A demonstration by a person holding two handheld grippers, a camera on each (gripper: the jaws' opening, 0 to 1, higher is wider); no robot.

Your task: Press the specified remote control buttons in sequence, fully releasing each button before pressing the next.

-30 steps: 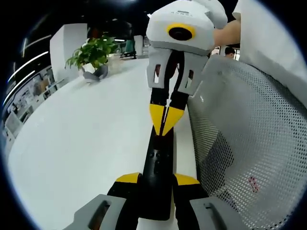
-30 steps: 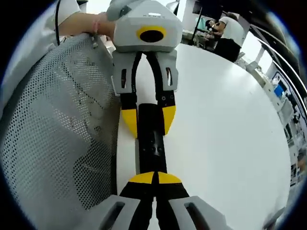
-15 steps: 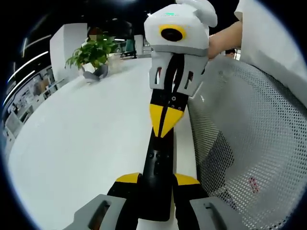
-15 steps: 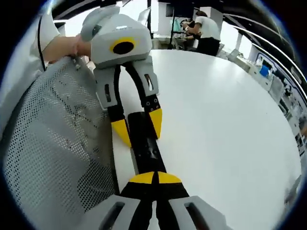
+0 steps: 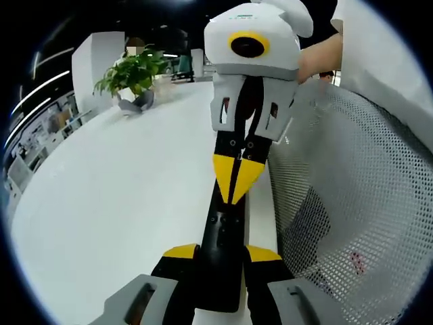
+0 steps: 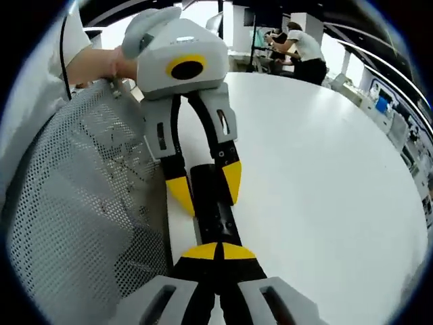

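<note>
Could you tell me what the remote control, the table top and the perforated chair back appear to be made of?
Remote control: looks like black plastic, smooth with a faint sheen and small moulded buttons. Table top: a white, matte, uniform surface, probably laminate or painted board; the pictures leave that open. Chair back: a grey sheet pierced with regular round holes, likely plastic or mesh; I cannot tell which.

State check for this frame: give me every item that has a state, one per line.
Remote control: lying flat on the white table, clamped at one end.
Left hand-held gripper: shut on the remote's sides.
Right hand-held gripper: shut, tips meeting over the remote's face.
Potted plant: upright.
</note>
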